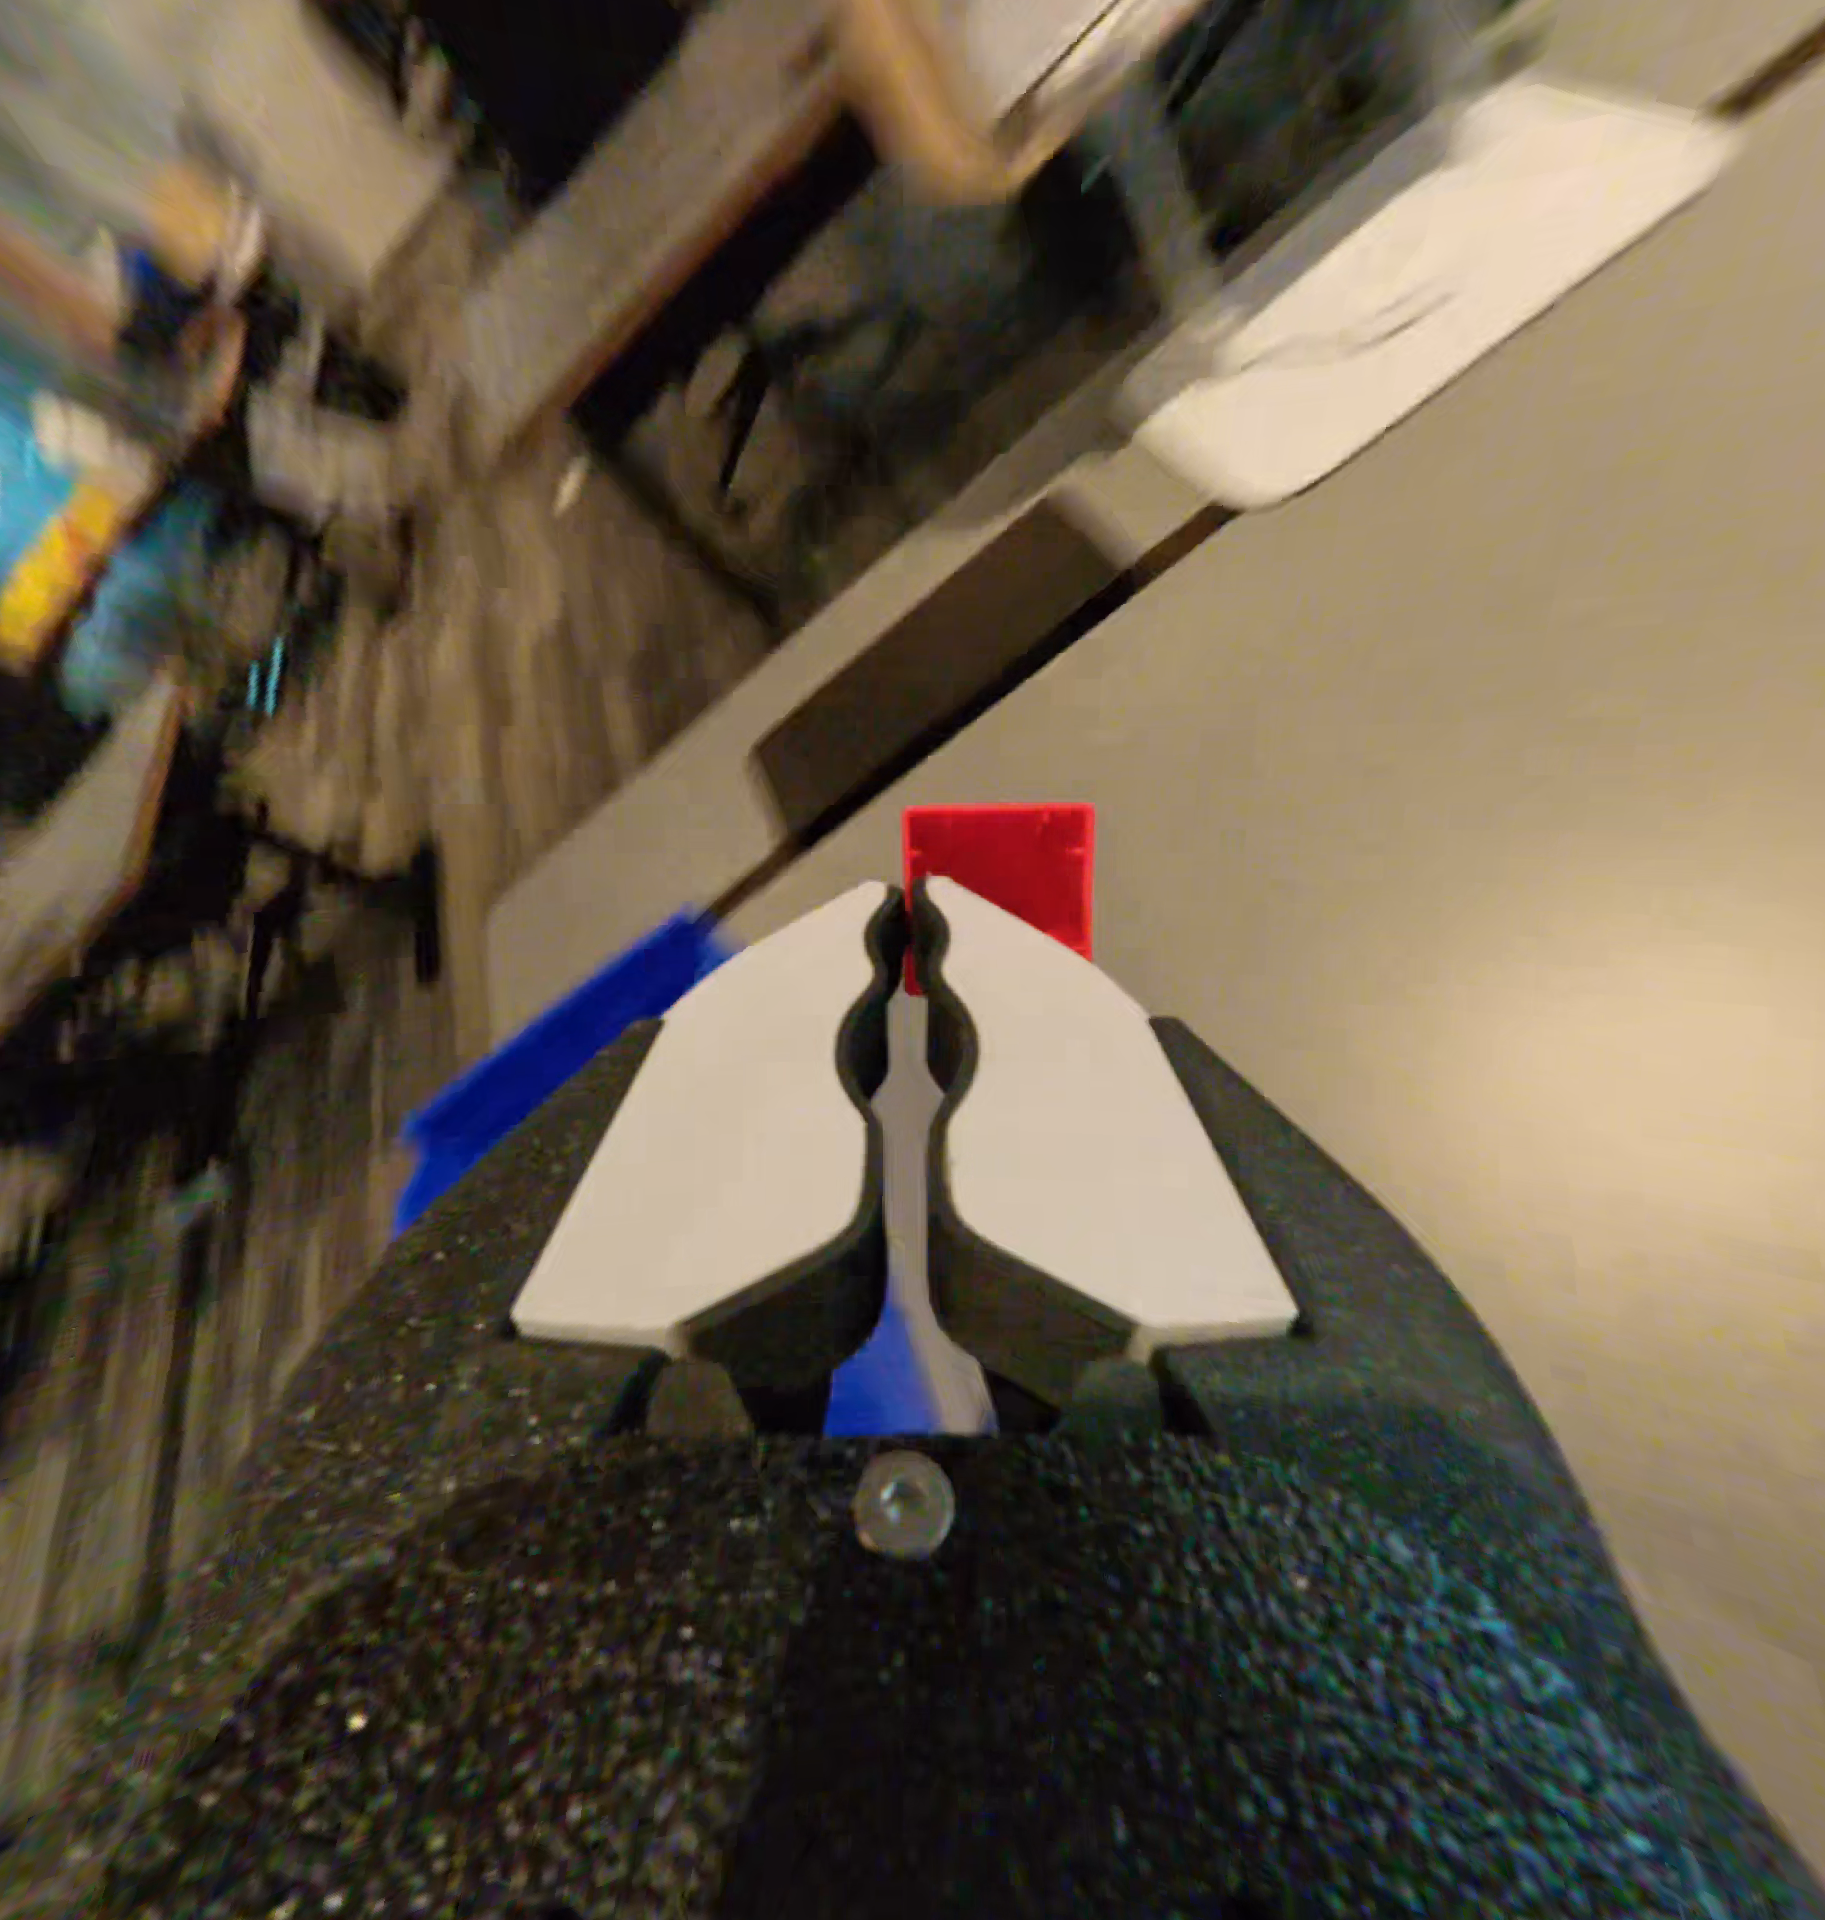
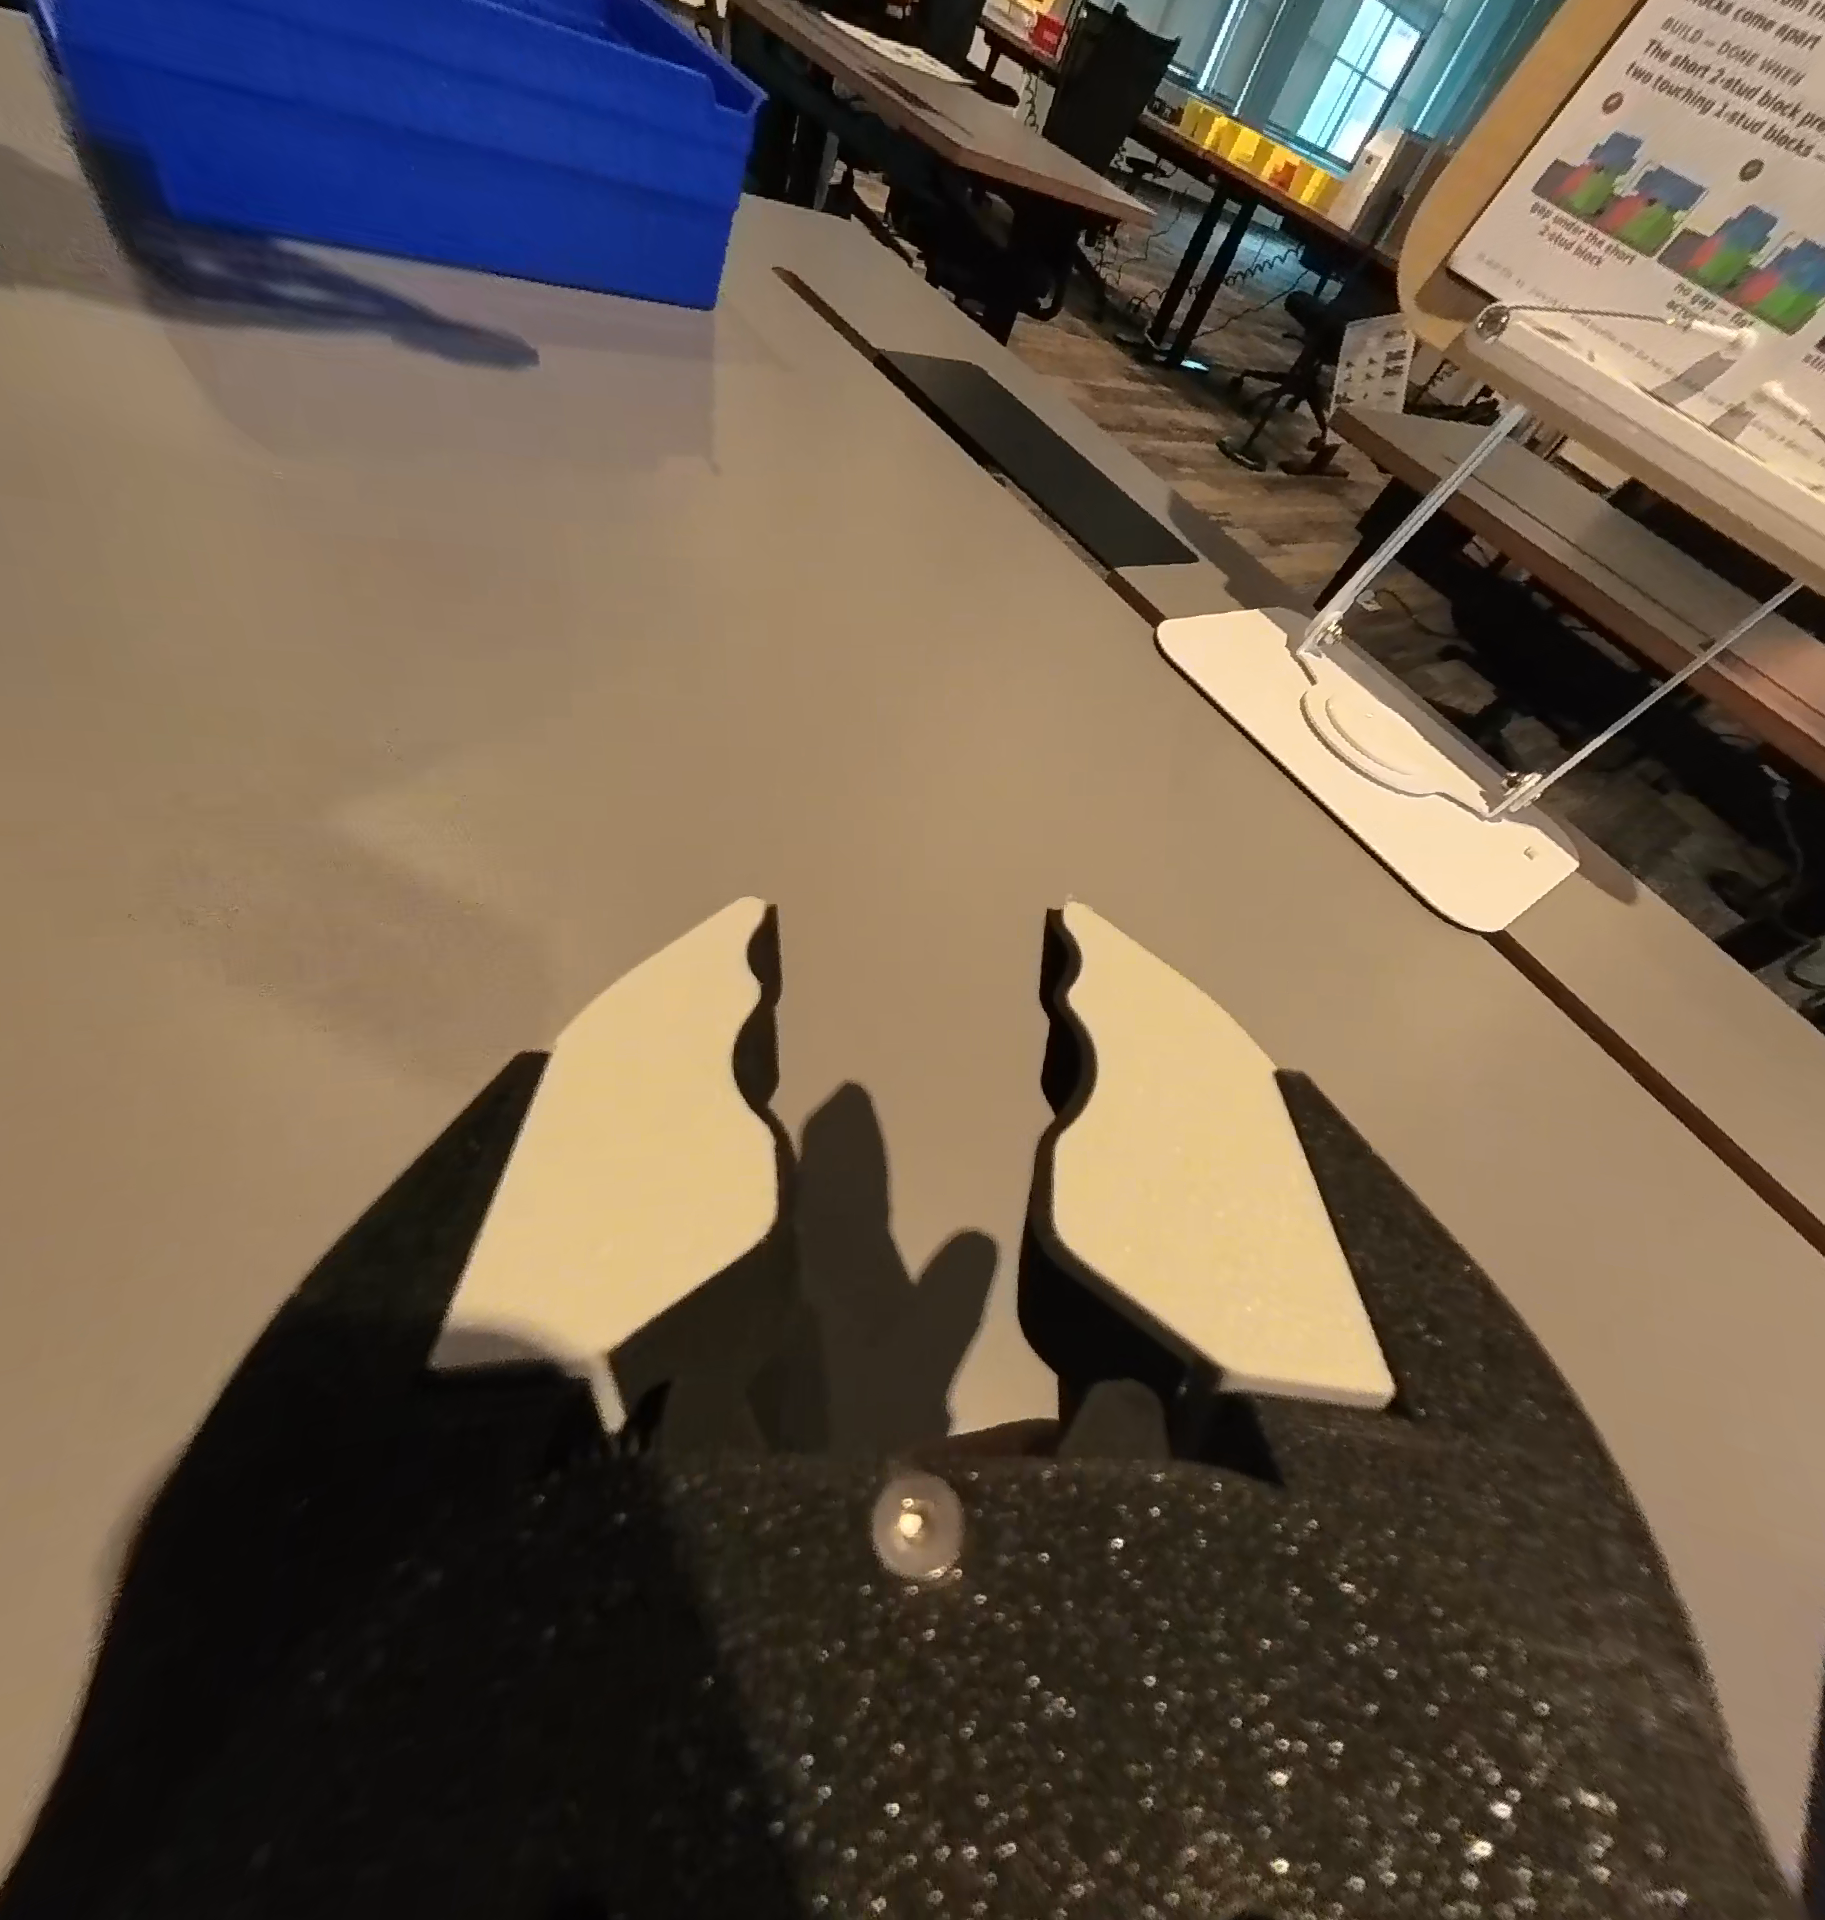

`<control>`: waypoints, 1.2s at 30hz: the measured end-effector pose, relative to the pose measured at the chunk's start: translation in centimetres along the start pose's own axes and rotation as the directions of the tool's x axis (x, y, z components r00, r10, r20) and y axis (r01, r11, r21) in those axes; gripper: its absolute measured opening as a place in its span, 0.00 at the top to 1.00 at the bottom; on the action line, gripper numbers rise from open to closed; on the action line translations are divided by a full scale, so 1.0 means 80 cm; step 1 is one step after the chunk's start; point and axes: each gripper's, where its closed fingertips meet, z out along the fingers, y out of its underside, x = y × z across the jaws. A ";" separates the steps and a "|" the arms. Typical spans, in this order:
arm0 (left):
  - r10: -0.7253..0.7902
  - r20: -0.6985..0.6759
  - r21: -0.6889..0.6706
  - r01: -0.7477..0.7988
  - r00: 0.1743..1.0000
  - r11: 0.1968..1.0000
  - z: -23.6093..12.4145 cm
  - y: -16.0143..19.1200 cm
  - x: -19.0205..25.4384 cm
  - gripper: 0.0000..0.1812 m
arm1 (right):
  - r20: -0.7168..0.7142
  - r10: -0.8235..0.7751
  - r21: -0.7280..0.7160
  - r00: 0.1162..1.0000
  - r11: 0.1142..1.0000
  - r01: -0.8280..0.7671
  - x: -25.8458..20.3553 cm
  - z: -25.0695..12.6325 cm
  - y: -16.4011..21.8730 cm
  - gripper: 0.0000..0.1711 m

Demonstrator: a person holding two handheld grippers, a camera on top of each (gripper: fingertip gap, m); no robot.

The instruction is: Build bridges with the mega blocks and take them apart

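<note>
Left gripper (image 1: 910, 902): jaws nearly closed, pinching red block (image 1: 1001, 868) at tips, above grey table (image 1: 1407, 935). Right gripper (image 2: 910, 920): jaws wide apart, empty. Blue bin (image 2: 399, 135) at far table edge.

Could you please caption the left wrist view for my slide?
Left gripper shut on a red block, tilted above the grey table.

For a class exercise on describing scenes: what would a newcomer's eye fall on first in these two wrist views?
In the left wrist view, the red block stands out: the left gripper has its fingers closed on the block's edge, against the plain grey table and a blurred room. In the right wrist view, the blue bin at the table's far left draws the eye, then the right gripper, open and empty over the bare tabletop, with a white sign stand at the right edge.
</note>
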 end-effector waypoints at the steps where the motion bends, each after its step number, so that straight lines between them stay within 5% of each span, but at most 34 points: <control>1: 0.075 -0.034 0.064 -0.072 0.997 0.995 0.003 -0.023 0.045 1.00 | -0.005 -0.006 -0.005 1.000 1.000 0.006 0.001 0.000 0.001 0.72; 4: 0.270 -0.107 0.150 -0.253 0.957 0.956 0.032 -0.047 0.185 1.00 | -0.030 -0.030 -0.019 0.999 0.999 0.029 0.006 -0.002 0.007 0.72; 9: 0.402 -0.251 0.157 -0.373 0.880 0.914 0.079 -0.022 0.353 1.00 | -0.065 -0.028 -0.056 0.998 0.998 0.025 0.021 -0.002 0.025 0.72; 16: 0.324 -0.415 0.148 -0.288 0.850 0.946 0.077 -0.008 0.417 0.94 | -0.053 -0.005 -0.089 0.999 0.996 0.000 0.024 0.003 0.038 0.72; 19: 0.251 -0.487 0.109 -0.227 0.836 0.968 0.074 0.002 0.426 0.78 | -0.053 -0.015 -0.100 0.998 0.995 0.010 0.021 0.005 0.041 0.72; 22: 0.136 -0.602 0.091 -0.101 0.787 0.991 0.053 0.000 0.424 0.75 | -0.054 -0.010 -0.105 0.999 0.994 0.004 0.021 0.005 0.043 0.72; 25: -0.023 -0.673 0.080 0.104 0.739 0.991 0.018 -0.016 0.370 0.75 | -0.055 -0.004 -0.106 0.998 0.994 -0.002 0.023 0.004 0.044 0.72; 29: -0.316 -0.500 0.043 0.387 0.806 0.921 -0.007 -0.002 0.174 0.77 | -0.044 0.001 -0.110 0.999 0.994 -0.006 0.021 0.005 0.045 0.72; 32: -0.487 -0.166 -0.079 0.480 0.858 0.874 -0.011 0.082 0.005 0.77 | -0.034 -0.013 -0.118 0.999 0.993 0.009 0.016 0.009 0.046 0.72; 36: -0.630 0.072 -0.240 0.627 0.773 0.741 -0.004 0.198 -0.126 0.80 | -0.020 -0.025 -0.126 0.999 0.992 0.022 0.008 0.014 0.046 0.72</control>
